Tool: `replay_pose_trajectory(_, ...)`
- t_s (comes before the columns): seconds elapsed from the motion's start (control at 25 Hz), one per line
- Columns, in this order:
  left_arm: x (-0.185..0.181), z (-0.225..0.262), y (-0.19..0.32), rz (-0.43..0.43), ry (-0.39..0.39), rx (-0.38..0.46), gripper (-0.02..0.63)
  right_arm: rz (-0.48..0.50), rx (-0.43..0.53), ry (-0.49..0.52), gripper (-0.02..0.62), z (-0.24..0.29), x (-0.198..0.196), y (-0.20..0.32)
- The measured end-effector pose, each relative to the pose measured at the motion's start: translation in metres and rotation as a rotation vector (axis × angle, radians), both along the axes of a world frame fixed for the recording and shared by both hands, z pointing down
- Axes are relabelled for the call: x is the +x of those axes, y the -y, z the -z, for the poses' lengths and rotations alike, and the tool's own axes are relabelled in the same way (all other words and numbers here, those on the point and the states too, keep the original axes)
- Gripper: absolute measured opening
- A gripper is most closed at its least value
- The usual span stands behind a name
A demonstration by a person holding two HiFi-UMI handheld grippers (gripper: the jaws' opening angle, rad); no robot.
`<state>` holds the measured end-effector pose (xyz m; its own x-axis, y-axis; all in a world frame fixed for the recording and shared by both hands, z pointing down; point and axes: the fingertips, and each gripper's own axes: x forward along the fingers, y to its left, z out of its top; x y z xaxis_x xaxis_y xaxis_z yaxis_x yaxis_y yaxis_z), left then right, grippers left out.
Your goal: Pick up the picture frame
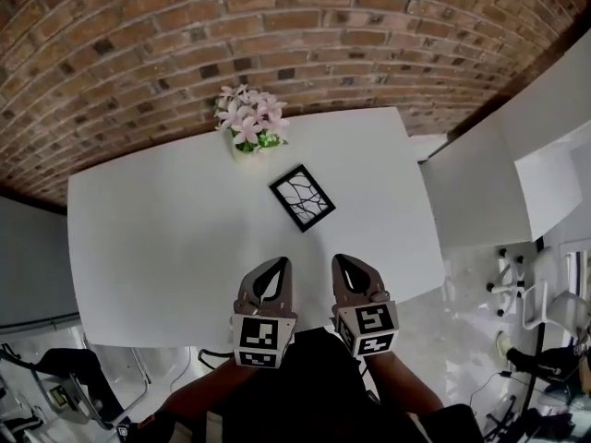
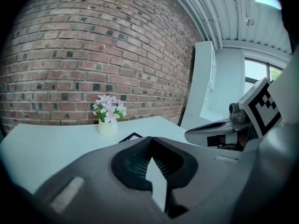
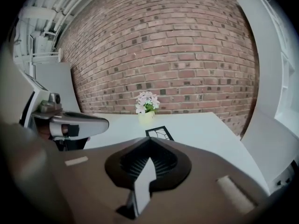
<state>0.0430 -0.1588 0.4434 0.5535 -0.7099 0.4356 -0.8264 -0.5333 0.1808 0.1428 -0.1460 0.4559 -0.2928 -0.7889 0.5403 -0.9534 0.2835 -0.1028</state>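
A white desk (image 1: 166,229) runs up to a brick wall (image 1: 277,26), with a small pot of pink flowers (image 1: 249,123) at its far edge. The black-rimmed picture frame (image 1: 302,197) lies flat near the middle, set at an angle, just this side of the flowers and well ahead of me. My left gripper (image 1: 280,264) and right gripper (image 1: 343,260) hover side by side over the near edge, fingers pressed together, nothing between them. I judge this to be only the approach. Next I must part one pair of fingers, reach forward and down, and catch a frame edge, which looks awkward with the frame lying flat.
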Motion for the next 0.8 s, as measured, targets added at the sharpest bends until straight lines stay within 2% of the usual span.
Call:
replay_pose_trajectory(0.32,0.021,-0.043,0.041,0.147,-0.029,-0.095,0.000,0.112,-0.081,-0.012,0.003,-0.037,0.021,0.053)
replay_pose_trajectory(0.36,0.023,-0.048,0.045,0.163,-0.032,-0.107,0.034,0.128,-0.089,-0.013,0.012,-0.042,0.022,0.060)
replay_pose_trajectory(0.4,0.024,-0.052,0.048,0.178,-0.034,-0.118,0.044,0.144,-0.098,-0.014,0.054,-0.047,0.024,0.066)
replay_pose_trajectory(0.8,0.035,-0.107,0.073,0.280,-0.020,-0.249,0.066,0.222,-0.209,-0.032,0.095,-0.101,0.035,0.103)
